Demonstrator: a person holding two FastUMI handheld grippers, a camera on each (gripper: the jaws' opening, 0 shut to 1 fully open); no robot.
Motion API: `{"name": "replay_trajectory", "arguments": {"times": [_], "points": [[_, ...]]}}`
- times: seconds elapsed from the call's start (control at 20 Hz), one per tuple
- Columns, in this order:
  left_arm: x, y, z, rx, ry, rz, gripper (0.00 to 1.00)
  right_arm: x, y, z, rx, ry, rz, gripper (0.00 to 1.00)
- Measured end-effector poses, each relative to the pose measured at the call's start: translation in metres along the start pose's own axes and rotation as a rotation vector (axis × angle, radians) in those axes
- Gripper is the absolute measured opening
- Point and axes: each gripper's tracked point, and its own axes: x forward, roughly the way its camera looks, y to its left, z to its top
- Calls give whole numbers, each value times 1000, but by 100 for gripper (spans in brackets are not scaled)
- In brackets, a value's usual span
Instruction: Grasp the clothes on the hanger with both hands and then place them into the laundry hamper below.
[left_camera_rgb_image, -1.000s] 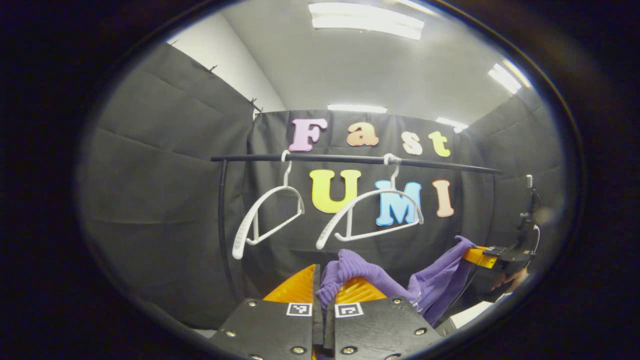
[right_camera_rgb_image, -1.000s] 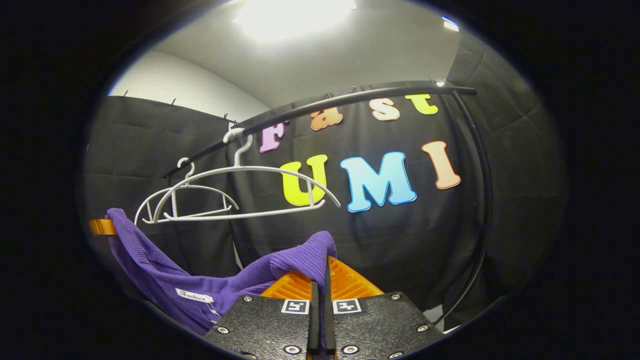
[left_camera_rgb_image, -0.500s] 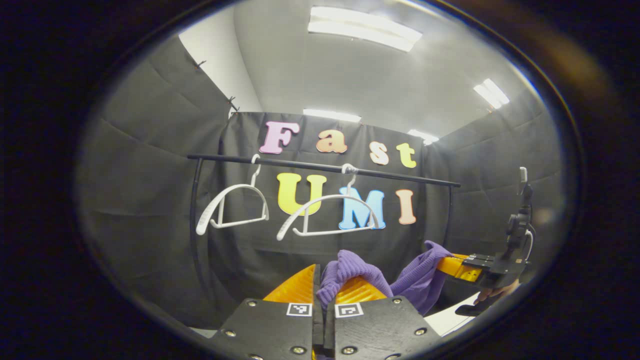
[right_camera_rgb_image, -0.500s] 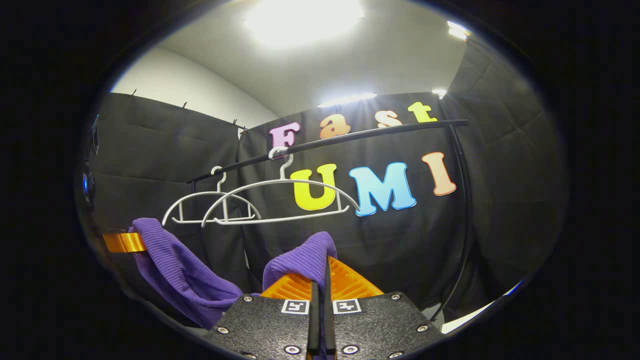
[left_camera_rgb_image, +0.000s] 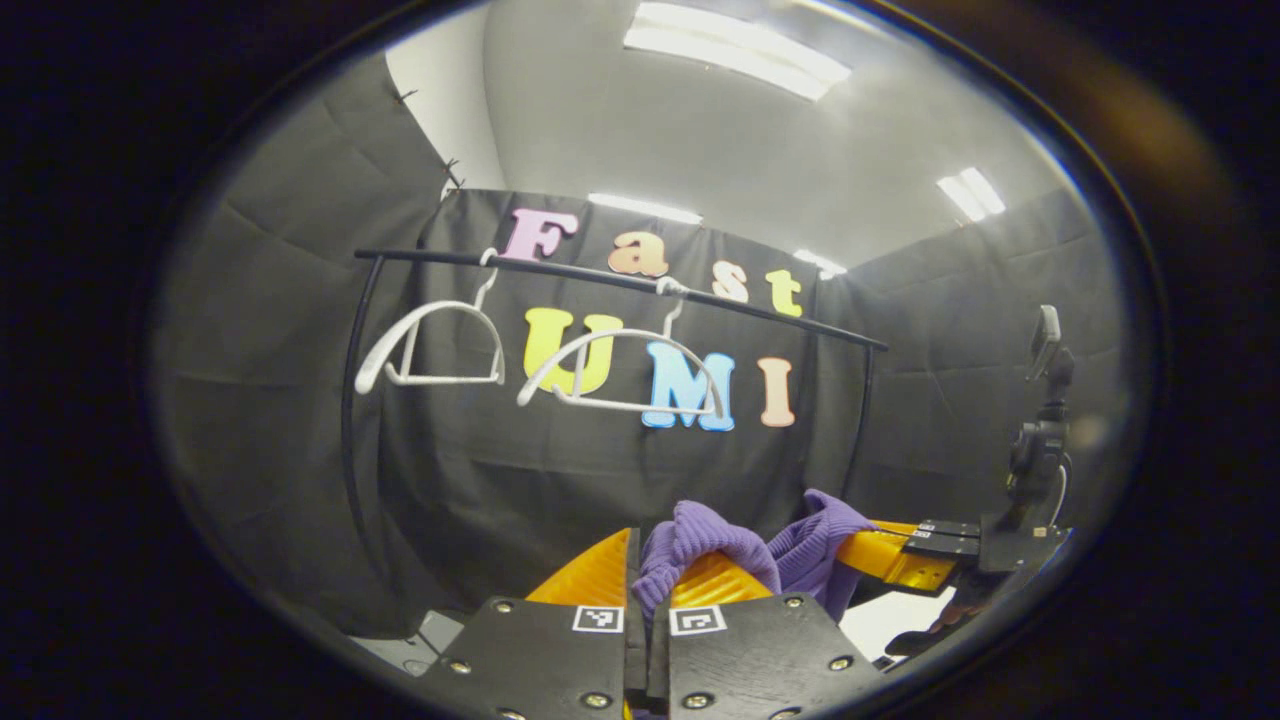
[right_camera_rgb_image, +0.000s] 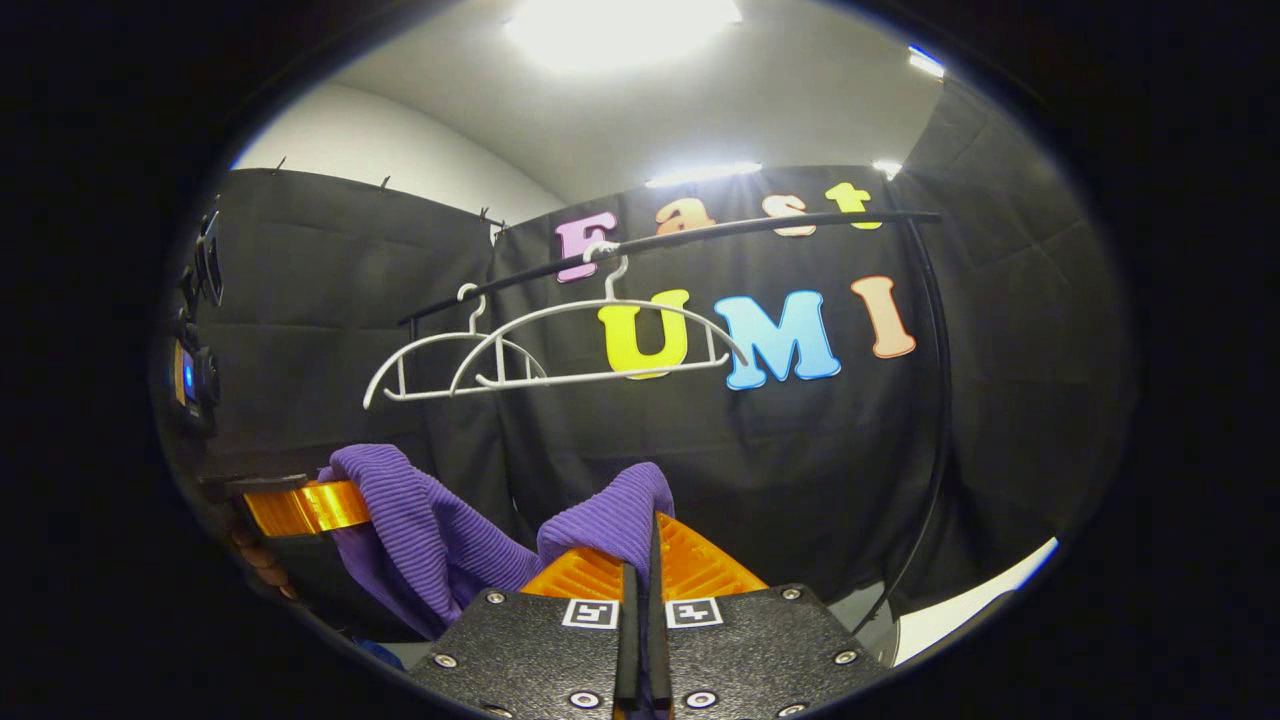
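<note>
Purple knit garment (left_camera_rgb_image: 700, 545) is off the hangers, slung between both grippers, well below the rail (left_camera_rgb_image: 620, 283). Left gripper (left_camera_rgb_image: 645, 575): jaws nearly closed, clamped on a bunched fold of fabric sticking up btwn the fingers. Right gripper (right_camera_rgb_image: 645, 560): same, jaws pinched tight w/ a fold of the garment (right_camera_rgb_image: 610, 520) caught between. Fabric sags from one gripper to the other. Two white hangers (right_camera_rgb_image: 560, 345) bare on the rail, above and behind. Hamper: can't tell where.
</note>
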Motion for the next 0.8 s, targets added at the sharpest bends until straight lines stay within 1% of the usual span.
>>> {"name": "replay_trajectory", "arguments": {"times": [0.15,0.55,0.6,0.65,0.8], "points": [[1,7,-34,-13,53,3,2,-2,-1,-32,3,57,-15,3],[0,18,-139,-31,227,32,1,2,-18,-130,-6,236,-50,3],[2,17,-152,-29,247,31,6,4,-21,-141,-8,259,-54,3],[4,16,-166,-22,272,34,1,3,-22,-151,-7,282,-57,3],[10,21,-193,-12,335,44,1,2,-26,-181,-14,344,-64,3]]}}
